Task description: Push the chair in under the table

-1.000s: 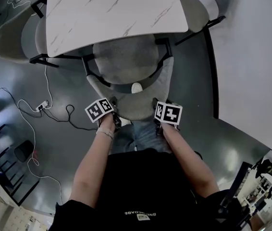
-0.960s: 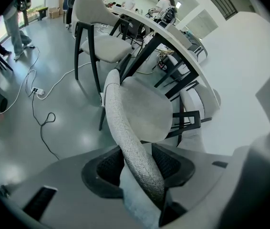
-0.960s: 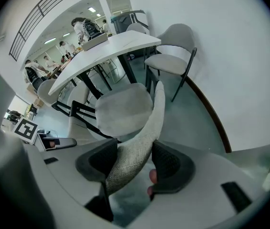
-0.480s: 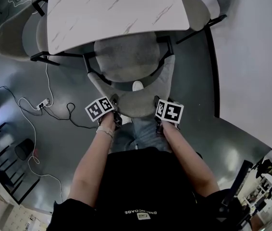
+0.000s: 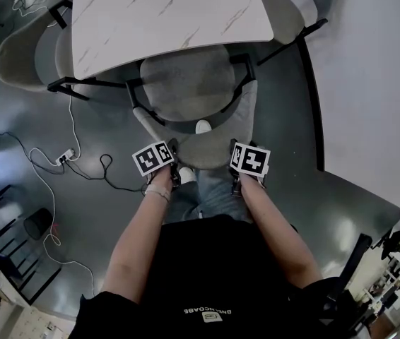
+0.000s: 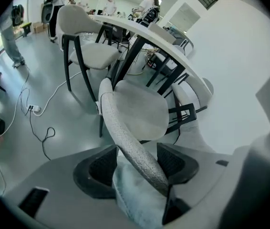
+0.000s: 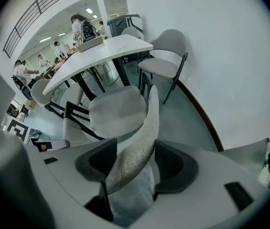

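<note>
The grey upholstered chair (image 5: 186, 83) stands with the front of its seat under the white marble-look table (image 5: 165, 13), its curved backrest (image 5: 203, 147) toward me. My left gripper (image 5: 170, 151) straddles the backrest's left end (image 6: 125, 137). Its jaws are opening, and a gap shows between the backrest and the right pad (image 6: 173, 162). My right gripper (image 5: 234, 151) sits over the backrest's right end (image 7: 142, 137), with both pads pressed against the fabric. Both grippers point steeply down.
A second grey chair (image 5: 30, 48) stands at the table's left side and a third (image 5: 292, 6) at its far right. A cable and power strip (image 5: 62, 157) lie on the floor to my left. A white wall (image 5: 377, 83) runs along the right.
The left gripper's marker cube has shifted slightly right and rolled a little. The right gripper and the chair stay about where they were.
</note>
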Available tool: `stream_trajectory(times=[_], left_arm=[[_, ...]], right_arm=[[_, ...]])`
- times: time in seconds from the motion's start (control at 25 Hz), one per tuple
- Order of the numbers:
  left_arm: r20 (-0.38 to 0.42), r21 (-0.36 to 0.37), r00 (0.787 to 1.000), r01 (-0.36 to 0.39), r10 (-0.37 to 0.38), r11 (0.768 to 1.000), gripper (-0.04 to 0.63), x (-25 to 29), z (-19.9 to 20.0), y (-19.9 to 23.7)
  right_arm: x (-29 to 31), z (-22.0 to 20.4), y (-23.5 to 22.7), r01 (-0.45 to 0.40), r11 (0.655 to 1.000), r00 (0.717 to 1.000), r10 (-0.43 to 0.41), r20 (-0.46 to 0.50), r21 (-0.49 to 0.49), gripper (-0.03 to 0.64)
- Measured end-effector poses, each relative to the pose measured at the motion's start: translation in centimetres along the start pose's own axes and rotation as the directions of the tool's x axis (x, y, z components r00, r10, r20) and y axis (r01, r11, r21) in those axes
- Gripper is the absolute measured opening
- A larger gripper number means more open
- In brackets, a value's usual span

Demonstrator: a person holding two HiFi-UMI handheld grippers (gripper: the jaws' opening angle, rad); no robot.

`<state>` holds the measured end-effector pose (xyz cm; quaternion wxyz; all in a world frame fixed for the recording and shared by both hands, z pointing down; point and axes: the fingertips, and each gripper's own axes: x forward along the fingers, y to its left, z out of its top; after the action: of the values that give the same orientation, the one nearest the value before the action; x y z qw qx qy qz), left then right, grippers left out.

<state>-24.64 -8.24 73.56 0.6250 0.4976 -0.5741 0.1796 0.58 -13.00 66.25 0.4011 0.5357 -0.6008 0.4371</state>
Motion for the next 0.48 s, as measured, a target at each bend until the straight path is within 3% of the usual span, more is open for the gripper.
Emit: stream_trajectory(times=[0.32, 0.48], left_arm=[[0.077, 0.118, 0.997, -0.017, 0.008, 0.993, 0.256, -2.9, 1.0, 0.0], [0.124, 0.162, 0.992, -0.013, -0.007, 0.987, 0.256, -5.1, 0.6, 0.9]], right_arm=[[-2.5, 1.0, 1.2, 0.001, 1.0, 0.997, 0.001, 0.082, -0.023, 0.239], [-4.2, 1.7, 3.1, -0.042, 0.997, 0.987, 0.05, 0.15, -0.059, 0.239]])
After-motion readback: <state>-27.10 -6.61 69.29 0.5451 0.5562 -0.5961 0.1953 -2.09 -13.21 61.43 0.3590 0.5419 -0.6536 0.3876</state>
